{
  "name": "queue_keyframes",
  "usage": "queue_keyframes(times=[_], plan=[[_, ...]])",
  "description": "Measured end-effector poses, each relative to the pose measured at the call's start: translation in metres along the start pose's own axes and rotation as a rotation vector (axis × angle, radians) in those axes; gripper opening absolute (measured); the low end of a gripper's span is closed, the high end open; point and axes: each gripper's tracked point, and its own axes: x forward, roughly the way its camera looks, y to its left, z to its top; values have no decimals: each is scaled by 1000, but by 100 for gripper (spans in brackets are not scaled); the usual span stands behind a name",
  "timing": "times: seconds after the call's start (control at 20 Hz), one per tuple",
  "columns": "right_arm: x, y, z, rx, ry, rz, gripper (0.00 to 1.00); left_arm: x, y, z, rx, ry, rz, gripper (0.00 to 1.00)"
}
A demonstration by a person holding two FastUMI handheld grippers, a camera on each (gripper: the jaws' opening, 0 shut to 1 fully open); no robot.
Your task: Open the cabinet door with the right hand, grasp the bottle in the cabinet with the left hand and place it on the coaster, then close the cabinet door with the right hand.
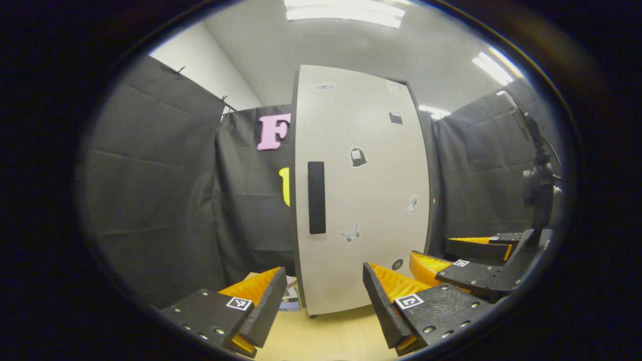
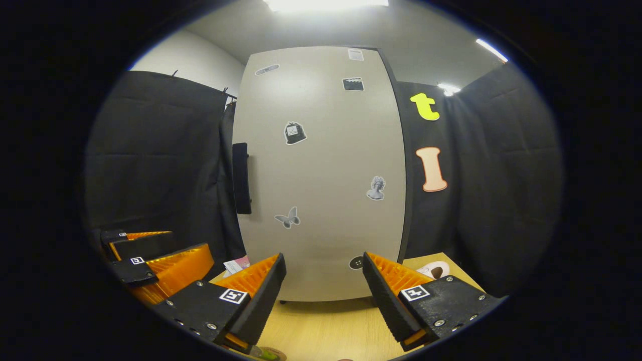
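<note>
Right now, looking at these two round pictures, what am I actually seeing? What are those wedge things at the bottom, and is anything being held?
No robot here: a person carries a two-finger gripper in each hand, and a fisheye camera rides on each. The wedges at the bottom are that gripper's own fingers.

In the left gripper view, the left gripper stands open, holding nothing; the other gripper shows farther right. In the right gripper view, the right gripper is likewise open and empty.

Both face a pale cabinet door, shut, with a dark handle at its left edge and small stickers on it. It stands on a wooden table. A small pale object lies right of the cabinet; I cannot tell what it is.
</note>
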Motion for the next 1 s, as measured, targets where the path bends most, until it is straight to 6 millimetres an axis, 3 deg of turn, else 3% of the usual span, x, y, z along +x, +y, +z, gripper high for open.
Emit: queue_keyframes(times=[0.05, 0.1, 0.3, 0.35, 0.4, 0.65, 0.7, 0.75, 0.9, 1.0], plan=[[-1, 2, 0, 0, 0, 3, 95, -2, 0, 1, 0, -4, 6, 87], [-2, 4, -1, 0, 2, 6, 95, -3, -1, 1, -4, -4, 5, 91], [-4, 6, -3, -5, 6, 9, 95, -6, -1, -3, -17, 4, 5, 91], [-5, 6, -3, -3, 5, 9, 95, -6, 0, -4, -23, 5, 4, 87], [-5, 5, -4, -3, 7, 9, 95, -4, 0, -4, -29, 5, 5, 91], [-6, -1, -8, 1, 16, 2, 95, -6, -2, -3, -19, 8, 9, 91], [-6, -2, -8, 3, 16, 0, 95, -5, -3, -4, -22, 10, 9, 87], [-7, -3, -8, 4, 16, -3, 95, -6, -5, -4, -27, 10, 5, 91], [-6, -8, -8, 9, 14, -8, 95, -9, -10, -5, -19, 15, 1, 87], [-6, -9, -7, 17, 11, -8, 95, -10, -13, -5, -10, 18, 3, 91]])
